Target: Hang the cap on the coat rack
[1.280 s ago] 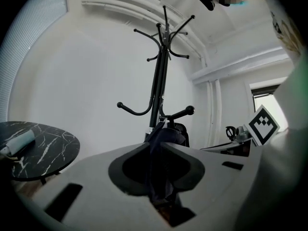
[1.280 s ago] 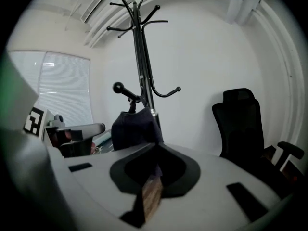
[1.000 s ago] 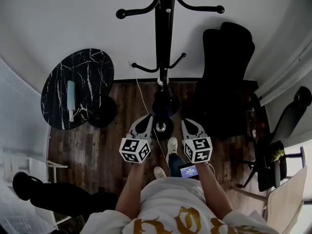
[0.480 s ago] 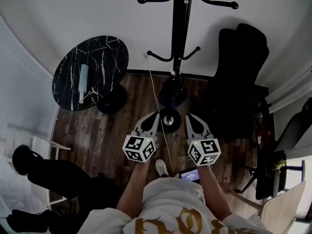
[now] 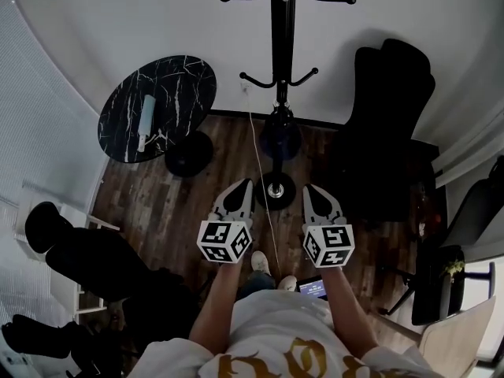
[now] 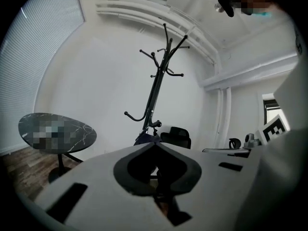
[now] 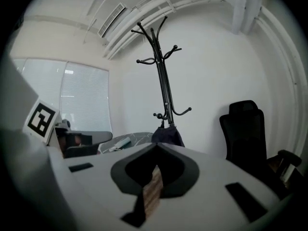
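So both tools were pinched fully closed with nothing in them. The left tool point(image 5: 245, 184) and the right tool point(image 5: 309, 189) sat side by side, tips aimed at the coat rack point(image 5: 281, 53) straight ahead.

The cap point(image 7: 167, 134) was a dark lump hanging low on the rack's pole, just under the bottom pair of hooks, ahead of the tools and between them. It drooped with its long axis running down along the upright pole. I couldn't tell which way the brim faced.

Room-wise, the round black marble desk point(image 5: 157, 105) was ahead and off to the left of the left tool, well apart from the rack, with a pale slim thing point(image 5: 146, 121) lying on it. A black office chair point(image 5: 391, 109) crowded in ahead-right of the right tool, near the rack. Wood floor point(image 5: 173, 211) lay open under and ahead of the tools, with a thin white cord point(image 5: 260, 172) running along it between them. The wall point(image 5: 118, 22) was right behind the rack.
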`<state>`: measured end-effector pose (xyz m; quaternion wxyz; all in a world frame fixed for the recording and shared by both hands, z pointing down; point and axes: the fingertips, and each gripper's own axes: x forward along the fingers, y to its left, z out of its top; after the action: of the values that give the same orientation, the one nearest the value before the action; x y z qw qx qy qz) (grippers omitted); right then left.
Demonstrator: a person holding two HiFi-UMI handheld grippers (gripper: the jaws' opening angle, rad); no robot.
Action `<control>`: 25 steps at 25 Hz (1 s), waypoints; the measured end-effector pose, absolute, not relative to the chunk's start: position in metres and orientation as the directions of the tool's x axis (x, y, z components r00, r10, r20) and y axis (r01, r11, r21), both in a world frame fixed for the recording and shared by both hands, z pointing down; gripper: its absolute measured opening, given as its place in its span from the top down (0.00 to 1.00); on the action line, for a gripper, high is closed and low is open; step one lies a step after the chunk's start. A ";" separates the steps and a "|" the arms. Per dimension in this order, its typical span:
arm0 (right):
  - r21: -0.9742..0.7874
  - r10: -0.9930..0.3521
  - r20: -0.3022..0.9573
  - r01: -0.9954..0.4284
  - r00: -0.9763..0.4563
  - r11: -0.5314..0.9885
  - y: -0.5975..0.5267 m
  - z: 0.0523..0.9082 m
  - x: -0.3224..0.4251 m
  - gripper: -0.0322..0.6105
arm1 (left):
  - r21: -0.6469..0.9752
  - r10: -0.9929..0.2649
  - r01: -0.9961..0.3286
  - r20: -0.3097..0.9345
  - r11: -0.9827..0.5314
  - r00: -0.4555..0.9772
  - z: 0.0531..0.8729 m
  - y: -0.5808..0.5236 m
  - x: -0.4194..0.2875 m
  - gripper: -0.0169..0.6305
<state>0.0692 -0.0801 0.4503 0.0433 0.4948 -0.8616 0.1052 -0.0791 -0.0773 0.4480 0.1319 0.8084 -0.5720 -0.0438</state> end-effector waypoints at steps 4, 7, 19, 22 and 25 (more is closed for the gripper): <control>-0.122 -0.842 0.159 -0.856 -0.516 0.502 -0.066 0.448 0.073 0.93 | 0.265 -0.936 -0.908 0.049 -0.324 0.348 0.443 -0.063 -0.072 0.94; -0.095 -0.843 0.156 -0.858 -0.514 0.505 -0.061 0.444 0.077 0.93 | 0.251 -0.935 -0.910 0.038 -0.331 0.351 0.437 -0.057 -0.065 0.94; -0.087 -0.850 0.167 -0.866 -0.500 0.493 -0.060 0.440 0.092 0.93 | 0.262 -0.941 -0.911 0.035 -0.317 0.337 0.434 -0.054 -0.063 0.94; -0.094 -0.848 0.173 -0.865 -0.501 0.492 -0.058 0.443 0.093 0.93 | 0.272 -0.942 -0.911 0.042 -0.310 0.333 0.439 -0.054 -0.063 0.94; -0.093 -0.846 0.183 -0.866 -0.500 0.491 -0.058 0.448 0.095 0.93 | 0.276 -0.941 -0.911 0.056 -0.306 0.333 0.445 -0.054 -0.061 0.94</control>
<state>0.0946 -0.0583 0.4480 0.0561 0.4968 -0.8617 0.0865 -0.0607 -0.0539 0.4453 0.1299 0.8061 -0.5745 -0.0579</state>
